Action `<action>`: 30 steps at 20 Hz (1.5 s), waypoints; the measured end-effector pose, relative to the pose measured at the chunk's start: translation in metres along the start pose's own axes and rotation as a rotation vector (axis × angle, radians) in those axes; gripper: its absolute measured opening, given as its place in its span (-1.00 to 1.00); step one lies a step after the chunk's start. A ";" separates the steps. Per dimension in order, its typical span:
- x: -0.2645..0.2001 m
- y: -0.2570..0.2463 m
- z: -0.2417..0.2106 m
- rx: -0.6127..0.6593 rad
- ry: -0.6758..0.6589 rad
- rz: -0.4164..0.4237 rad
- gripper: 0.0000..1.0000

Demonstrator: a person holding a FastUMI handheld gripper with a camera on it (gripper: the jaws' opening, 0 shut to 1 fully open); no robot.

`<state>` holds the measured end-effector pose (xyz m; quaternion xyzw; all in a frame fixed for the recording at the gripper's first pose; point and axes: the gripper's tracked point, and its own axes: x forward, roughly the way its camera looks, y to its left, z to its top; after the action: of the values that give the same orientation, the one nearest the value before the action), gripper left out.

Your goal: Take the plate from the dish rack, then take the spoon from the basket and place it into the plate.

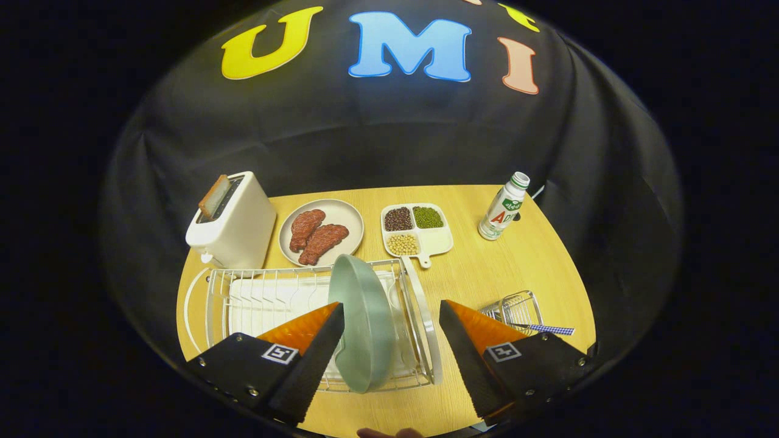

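Observation:
A pale green plate [364,322] stands on edge in the wire dish rack [420,316], which has a white tray under it. My gripper [392,311] is open above the rack. The plate's rim lies just beside the left finger [316,353], within the gap, and the right finger [468,353] is well apart from it. A small wire basket [514,309] sits to the right of the rack, beyond the right finger. The spoon's blue checked handle [551,330] sticks out of it to the right.
A white toaster [234,222] with a slice of bread stands beyond the rack. Next to it are a plate with two meat pieces [321,231], a divided dish of beans [417,230] and a bottle [504,207]. The wooden table [487,274] ends just behind them.

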<state>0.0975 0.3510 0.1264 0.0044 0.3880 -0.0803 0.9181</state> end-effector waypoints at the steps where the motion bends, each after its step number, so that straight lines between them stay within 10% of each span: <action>1: 0.004 0.002 -0.001 -0.009 0.007 -0.003 0.94; 5: 0.020 -0.004 -0.009 -0.050 0.069 -0.045 0.79; 8: 0.026 -0.008 -0.028 -0.027 0.142 -0.091 -0.09; 13: 0.024 0.008 -0.021 -0.053 0.091 -0.102 -0.74; 25: -0.010 0.011 -0.004 -0.097 -0.047 -0.309 -0.74; 30: -0.021 0.015 0.010 -0.097 -0.076 -0.250 -0.74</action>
<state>0.0930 0.3679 0.1475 -0.0914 0.3538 -0.1753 0.9142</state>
